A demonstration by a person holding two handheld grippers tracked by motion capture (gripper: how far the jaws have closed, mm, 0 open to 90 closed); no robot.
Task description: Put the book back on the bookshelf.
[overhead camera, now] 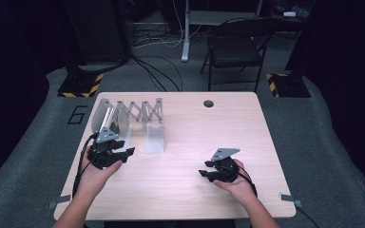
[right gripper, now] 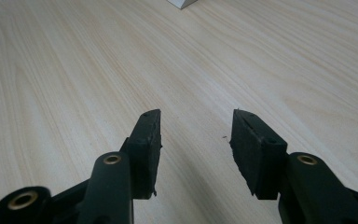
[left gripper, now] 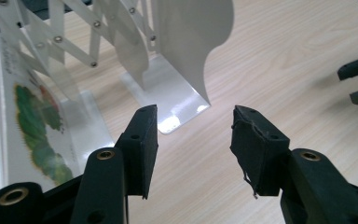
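Left tongs (left gripper: 193, 140) gape empty beside the expanding bookend rack (left gripper: 121, 51) and picture book (left gripper: 37, 126); right tongs (right gripper: 196, 149) gape empty over the bench (right gripper: 74, 70).

Book (left gripper: 32, 126) cut off by left edge, title prob. unreadable.

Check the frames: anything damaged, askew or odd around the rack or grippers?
One thing: the right-hand pad of the left gripper looks frayed, with ragged edges and loose threads hanging. The expandable metal book rack stands upright with a picture book at its end. The right gripper is open over bare table.
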